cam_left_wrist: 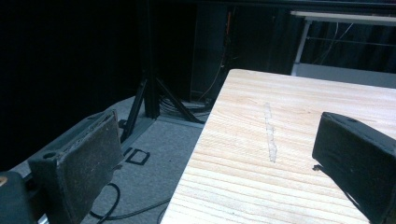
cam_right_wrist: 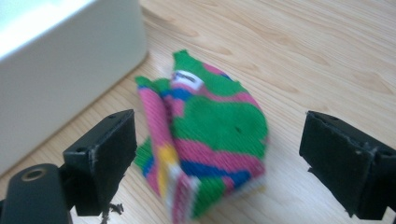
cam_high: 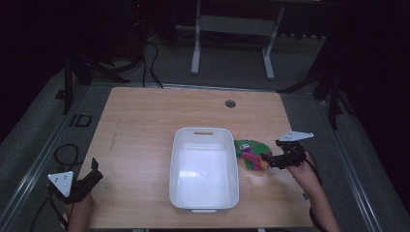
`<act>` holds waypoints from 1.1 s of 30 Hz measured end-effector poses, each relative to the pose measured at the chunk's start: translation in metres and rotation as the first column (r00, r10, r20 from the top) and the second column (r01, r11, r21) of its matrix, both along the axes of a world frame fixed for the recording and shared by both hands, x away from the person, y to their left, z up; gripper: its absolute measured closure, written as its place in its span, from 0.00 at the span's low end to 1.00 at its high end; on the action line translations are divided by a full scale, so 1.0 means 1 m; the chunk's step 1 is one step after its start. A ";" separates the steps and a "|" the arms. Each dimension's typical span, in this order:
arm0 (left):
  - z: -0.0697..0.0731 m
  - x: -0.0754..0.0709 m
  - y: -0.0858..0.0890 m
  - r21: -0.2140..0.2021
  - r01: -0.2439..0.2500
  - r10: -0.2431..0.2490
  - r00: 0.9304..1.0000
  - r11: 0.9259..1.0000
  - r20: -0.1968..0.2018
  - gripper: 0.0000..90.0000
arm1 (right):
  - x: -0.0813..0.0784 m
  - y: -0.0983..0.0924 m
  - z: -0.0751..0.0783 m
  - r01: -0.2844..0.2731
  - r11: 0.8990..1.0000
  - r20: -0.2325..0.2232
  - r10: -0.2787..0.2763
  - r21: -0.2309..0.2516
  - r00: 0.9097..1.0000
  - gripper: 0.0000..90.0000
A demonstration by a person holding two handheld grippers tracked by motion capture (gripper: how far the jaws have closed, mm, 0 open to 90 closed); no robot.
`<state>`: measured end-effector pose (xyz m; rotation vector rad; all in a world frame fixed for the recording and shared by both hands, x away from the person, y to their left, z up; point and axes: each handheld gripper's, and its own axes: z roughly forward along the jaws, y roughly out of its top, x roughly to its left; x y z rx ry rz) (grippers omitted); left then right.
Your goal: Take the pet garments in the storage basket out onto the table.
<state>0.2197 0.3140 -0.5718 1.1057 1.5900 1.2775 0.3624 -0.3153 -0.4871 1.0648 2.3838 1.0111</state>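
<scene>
A folded cloth (cam_high: 250, 153) striped in green, pink, blue and yellow lies on the wooden table just right of a white plastic bin (cam_high: 204, 169). My right gripper (cam_high: 270, 161) is open at the cloth's right end. In the right gripper view the cloth (cam_right_wrist: 210, 130) sits between the two spread jaws, with the bin's wall (cam_right_wrist: 60, 70) at the left. My left gripper (cam_high: 92, 175) stands open at the table's front left corner with nothing between its jaws. The left gripper view looks along the table's left edge (cam_left_wrist: 205, 135).
The bin is empty and has a handle slot (cam_high: 203, 132) on its far wall. A round cable hole (cam_high: 230, 103) sits near the table's far edge. Cables (cam_high: 65, 152) lie on the grey floor at the left. A metal frame (cam_high: 232, 34) stands beyond the table.
</scene>
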 end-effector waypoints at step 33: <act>0.000 0.000 0.000 -0.003 -0.002 0.002 1.000 1.000 0.001 0.02 | -0.083 -0.075 -0.064 0.299 0.932 0.128 -0.328 0.204 0.936 0.12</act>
